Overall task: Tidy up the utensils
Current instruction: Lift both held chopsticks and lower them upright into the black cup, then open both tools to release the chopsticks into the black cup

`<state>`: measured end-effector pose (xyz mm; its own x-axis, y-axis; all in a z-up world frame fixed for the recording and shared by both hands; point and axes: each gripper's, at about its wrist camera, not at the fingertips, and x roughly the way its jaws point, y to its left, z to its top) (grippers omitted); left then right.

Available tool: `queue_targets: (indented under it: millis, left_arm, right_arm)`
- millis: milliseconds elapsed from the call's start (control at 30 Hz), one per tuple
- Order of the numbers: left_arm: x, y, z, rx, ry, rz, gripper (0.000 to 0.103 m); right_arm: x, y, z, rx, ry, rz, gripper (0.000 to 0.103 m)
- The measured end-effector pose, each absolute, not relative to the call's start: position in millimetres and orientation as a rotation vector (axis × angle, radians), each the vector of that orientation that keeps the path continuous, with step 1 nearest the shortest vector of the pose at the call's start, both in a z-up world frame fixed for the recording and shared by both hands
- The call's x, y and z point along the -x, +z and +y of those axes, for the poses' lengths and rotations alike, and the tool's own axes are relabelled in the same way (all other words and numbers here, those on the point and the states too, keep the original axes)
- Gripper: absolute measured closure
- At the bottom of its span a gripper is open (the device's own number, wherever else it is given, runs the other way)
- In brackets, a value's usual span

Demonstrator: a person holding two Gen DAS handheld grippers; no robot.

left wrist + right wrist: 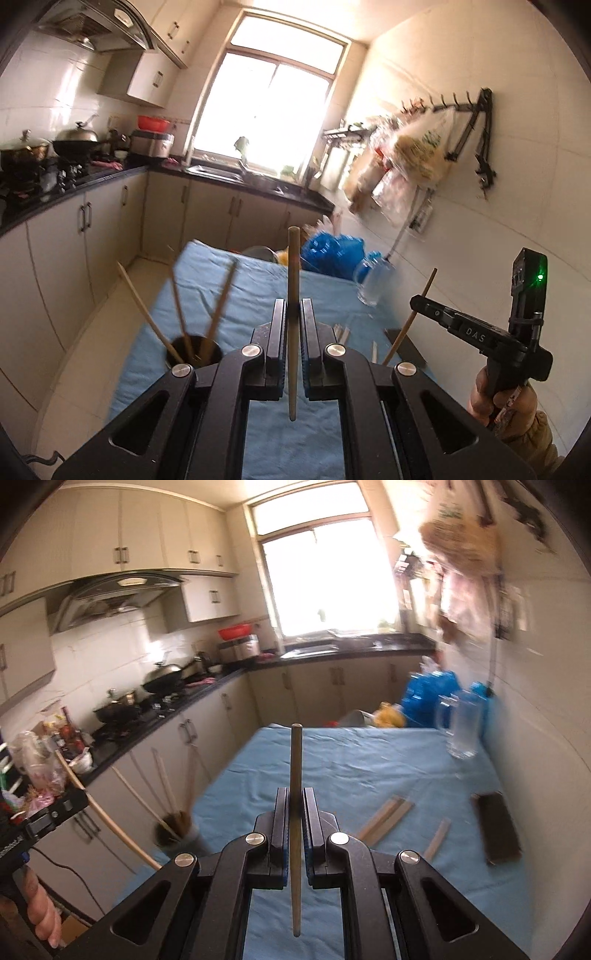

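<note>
Over the blue table (332,760), both tongs (293,314) (295,801) clamped light, stiff, probably slippery chopsticks (293,280) (295,775) mid-shaft, the surest hold.

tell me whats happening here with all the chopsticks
A person holds a gripper in each hand over a table with a blue cloth. The left gripper is shut on one chopstick, and the right gripper is shut on another chopstick, both held upright. A dark cup near the table's left edge already holds several chopsticks. A few more lie loose on the cloth.
</note>
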<state>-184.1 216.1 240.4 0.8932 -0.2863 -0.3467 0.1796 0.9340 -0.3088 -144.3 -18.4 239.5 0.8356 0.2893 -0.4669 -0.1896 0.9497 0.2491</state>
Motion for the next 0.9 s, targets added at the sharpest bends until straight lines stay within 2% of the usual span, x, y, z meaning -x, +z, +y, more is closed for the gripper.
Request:
queue_targets:
  millis: [267,433,733,900]
  left_arm:
    - [174,273,259,0.226,-0.148,0.333,0.097]
    - [154,274,279,0.203,-0.096,0.344,0.097]
    - [93,219,294,0.264,-0.088,0.560,0.097]
    - [89,207,288,0.255,-0.093,0.580,0.097]
  right_arm:
    - [101,282,57,-0.215,0.412,0.454,0.096]
    - [75,287,94,-0.239,0.458,0.437,0.096]
    - [31,238,132,-0.216,0.462,0.583,0.096]
    - [18,210,134,-0.204,0.436,0.651,0.096]
